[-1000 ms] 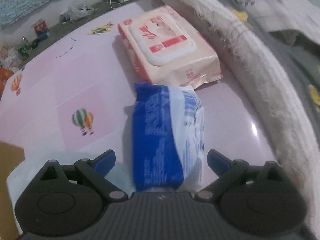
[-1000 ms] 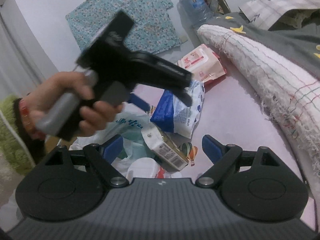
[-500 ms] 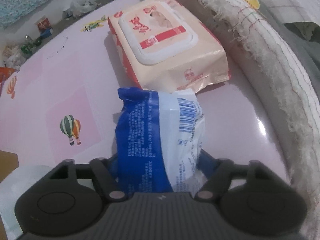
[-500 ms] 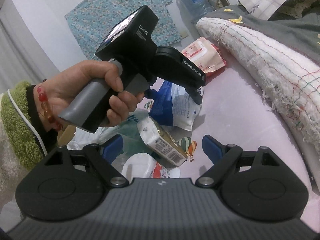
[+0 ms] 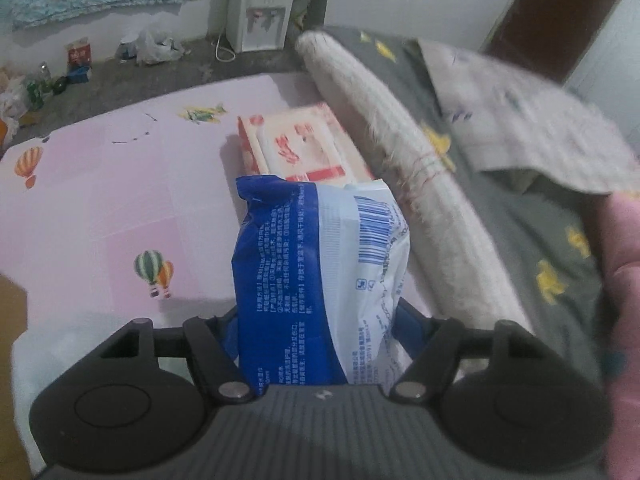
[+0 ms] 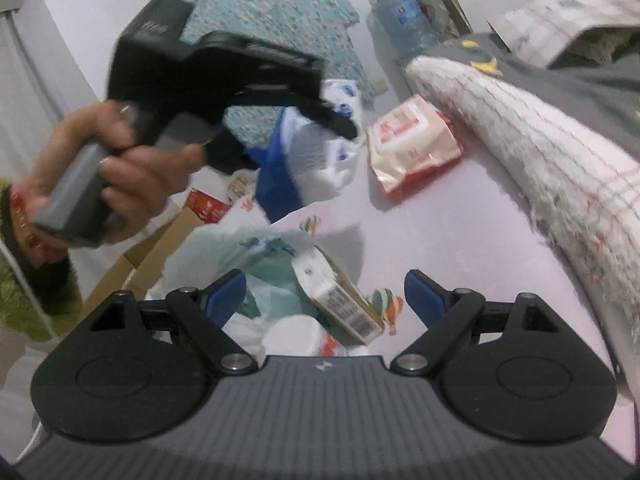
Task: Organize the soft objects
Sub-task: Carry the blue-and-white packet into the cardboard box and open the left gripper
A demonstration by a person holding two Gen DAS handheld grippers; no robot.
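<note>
A pink-and-white wet-wipes pack (image 5: 308, 152) lies flat on the pink mat (image 5: 100, 208), printed with balloons, close against a rolled white blanket (image 5: 404, 168) that runs along the mat's far side. Beyond the roll lies a grey bedcover with yellow shapes (image 5: 532, 240) and a pale checked cloth (image 5: 520, 120). In the right wrist view a white plastic bag (image 6: 248, 264) sits near the mat's edge just ahead of the right tongs (image 6: 324, 294), with a small white carton bearing a barcode (image 6: 340, 300) resting by it; a cardboard box (image 6: 160, 248) stands beside the mat. A water dispenser (image 5: 260, 20) and scattered bottles sit on the floor behind.

The left tongs (image 5: 320, 320) pinch the blue-and-white tissue pack (image 5: 320, 264) between their blue pads, and the pack stands upright, lifted off the mat in front of the wipes pack. From the right wrist view, the person's left hand (image 6: 108, 172) grips the grey handle with the tool raised above the bag; motion blur softens it. The right tongs are spread wide with nothing between them, held low over the carton and bag.
</note>
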